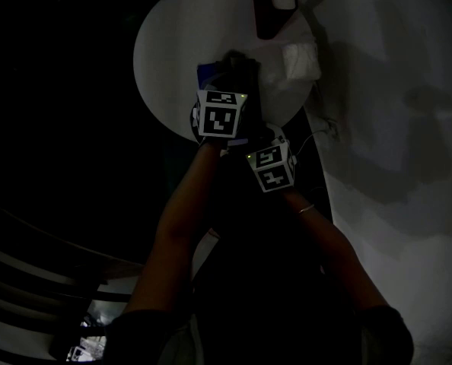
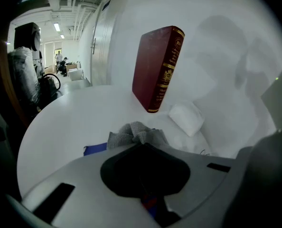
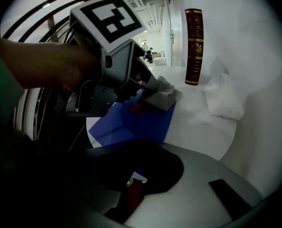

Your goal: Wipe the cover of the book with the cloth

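**Book flat on the table, cloth on its cover**

The book (image 3: pixel 140 122), blue-covered, lies flat on the round white table (image 1: pixel 165 44), at the edge nearest the person. The grey cloth (image 3: pixel 163 97) sits bunched on the far part of its cover. The left gripper (image 3: pixel 148 88) comes down on it from above, its tongs closed on the cloth and holding it against the blue surface. In the left gripper view the cloth shows as a crumpled wad right at the tips of the tongs, with a strip of the blue cover to its left.

The right gripper (image 3: pixel 134 179) is low at the near edge of the table. Its tongs are together, apparently clamped on the near corner of the book, whose cover runs in under them.

Farther back a red book (image 2: pixel 158 68) with gilt bands on its spine stands upright near the white wall (image 2: pixel 217 42). A white folded bundle (image 2: pixel 186 118) lies just beside it on the table, well apart from the cloth.
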Tool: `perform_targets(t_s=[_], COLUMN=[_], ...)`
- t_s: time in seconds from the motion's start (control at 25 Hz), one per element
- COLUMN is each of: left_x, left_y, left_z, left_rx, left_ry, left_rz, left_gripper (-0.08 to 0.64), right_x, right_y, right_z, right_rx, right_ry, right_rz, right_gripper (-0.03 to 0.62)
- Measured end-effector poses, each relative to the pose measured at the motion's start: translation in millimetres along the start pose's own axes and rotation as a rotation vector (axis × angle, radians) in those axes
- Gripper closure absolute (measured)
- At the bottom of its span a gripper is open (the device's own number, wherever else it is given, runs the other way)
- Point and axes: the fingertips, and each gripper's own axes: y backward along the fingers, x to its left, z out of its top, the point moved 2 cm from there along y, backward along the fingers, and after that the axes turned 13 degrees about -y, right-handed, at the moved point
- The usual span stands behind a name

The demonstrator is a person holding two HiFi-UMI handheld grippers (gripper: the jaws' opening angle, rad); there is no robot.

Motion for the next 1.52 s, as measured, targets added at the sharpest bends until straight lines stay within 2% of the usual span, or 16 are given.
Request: perform_targets(t_s=[0.16,0.32,0.52,0.72,0.88,1.16,1.32,1.52], left_x=[26,54,81,89,66,-28,-59,-66], left_y=[11,28,59,94,108,84,59,25], left_z=[-12,-33,-61,-57,-39,2,6,-17], left_rx=[0.013,0.029,0.044,-0.023,-0.104,-0.185,-0.133,-0.017], left_ry=[0.032,0.071,0.125,0.146,0.128,0.041,-0.005,-0.026], left_rz=[0.074,0.156,0.242,0.281,0.231,0.006,-0.075,-0.089], left_gripper=[0.537,0.537,0.537,0.537,0.537,0.537,0.537,0.537], right_x=[-4,-5,-3,-5,-3,-5,-4,-10], right_y=[0,-5,0,2,12,24,27,17], right_z=[-1,-3,-4,2,7,-10,-11,-15], right_rx=[-0.005,-0.029,-0.002,-0.010,-0.072,-0.089,-0.075,-0.055], right_ry=[-0.026,-0.010,-0.051,-0.083,-0.085,-0.106,-0.128,-0.117], right_rz=[-0.012,-0.010,-0.017,-0.017,-0.027,-0.062,-0.074,-0.077], right_gripper=[0.563,0.563,0.563,0.563,0.563,0.563,0.563,0.563])
